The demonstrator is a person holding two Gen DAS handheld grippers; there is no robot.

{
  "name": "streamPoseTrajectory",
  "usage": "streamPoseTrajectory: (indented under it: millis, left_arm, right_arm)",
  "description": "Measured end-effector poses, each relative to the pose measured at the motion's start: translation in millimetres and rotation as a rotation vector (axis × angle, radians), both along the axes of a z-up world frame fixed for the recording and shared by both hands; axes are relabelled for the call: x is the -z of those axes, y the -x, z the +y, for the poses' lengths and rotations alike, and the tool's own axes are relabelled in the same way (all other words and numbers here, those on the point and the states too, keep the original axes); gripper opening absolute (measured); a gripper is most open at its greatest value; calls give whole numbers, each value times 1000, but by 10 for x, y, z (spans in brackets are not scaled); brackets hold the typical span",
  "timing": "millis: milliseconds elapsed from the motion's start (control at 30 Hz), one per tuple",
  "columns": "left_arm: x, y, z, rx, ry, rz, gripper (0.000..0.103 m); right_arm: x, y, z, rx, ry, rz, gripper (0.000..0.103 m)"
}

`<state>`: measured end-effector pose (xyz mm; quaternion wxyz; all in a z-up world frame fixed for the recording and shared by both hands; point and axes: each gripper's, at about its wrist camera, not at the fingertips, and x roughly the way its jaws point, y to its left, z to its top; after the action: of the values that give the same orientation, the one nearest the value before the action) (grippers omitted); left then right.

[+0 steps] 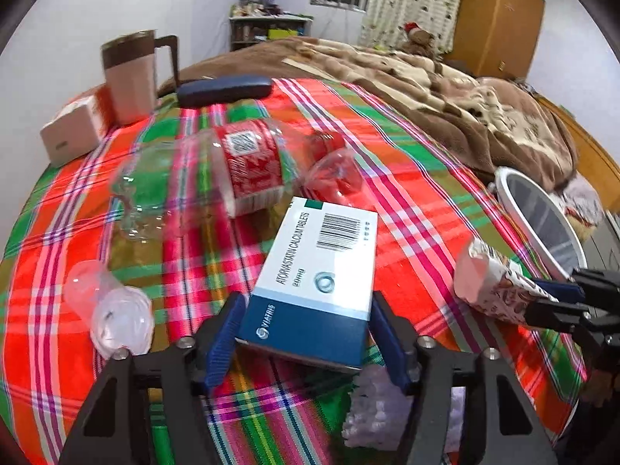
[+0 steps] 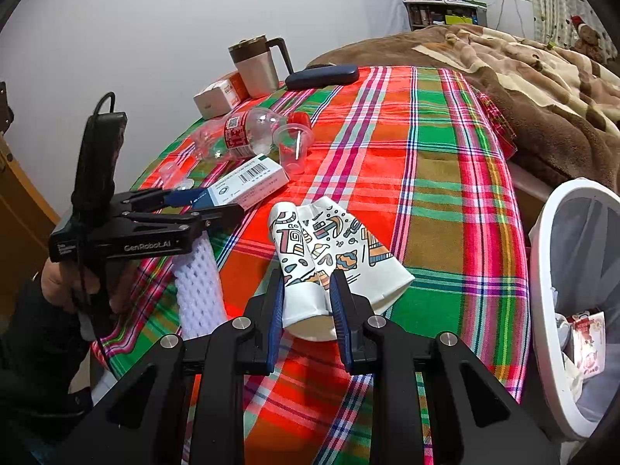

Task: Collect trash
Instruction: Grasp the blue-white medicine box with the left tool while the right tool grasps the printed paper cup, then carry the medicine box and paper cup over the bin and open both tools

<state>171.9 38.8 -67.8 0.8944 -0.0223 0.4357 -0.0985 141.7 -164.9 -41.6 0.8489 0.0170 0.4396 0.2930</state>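
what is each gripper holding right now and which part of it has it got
The right gripper pinches a crushed paper cup near its base end. The left gripper holds nothing: its jaws stand open around the end of a tablet box.

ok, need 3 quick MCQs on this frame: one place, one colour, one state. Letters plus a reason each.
1. Where is the pill box?
A. in the bin
B. between the left gripper's fingers
C. on the bed

2. What colour is the bottle's label?
A. red
B. blue
C. yellow

3. What is the right gripper doing?
A. open over bare cloth
B. pinching the case
C. shut on the paper cup

Answers:
1 B, the box end sits between the blue pads.
2 A, a red wrap with a white code square.
3 C, both pads press the flattened cup.
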Motion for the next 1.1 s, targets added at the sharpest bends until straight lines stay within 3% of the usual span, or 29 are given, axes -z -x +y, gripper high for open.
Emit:
streamPoseTrajectory:
  millis: [633, 1100]
  left_arm:
    - [-524, 488, -97, -58, 54, -161, 62]
    - [-543, 638, -371, -38, 117, -157, 62]
  right_arm:
    - [-172, 106, -185, 49, -31, -61, 23]
    - [-257, 150, -394, 104, -42, -87, 23]
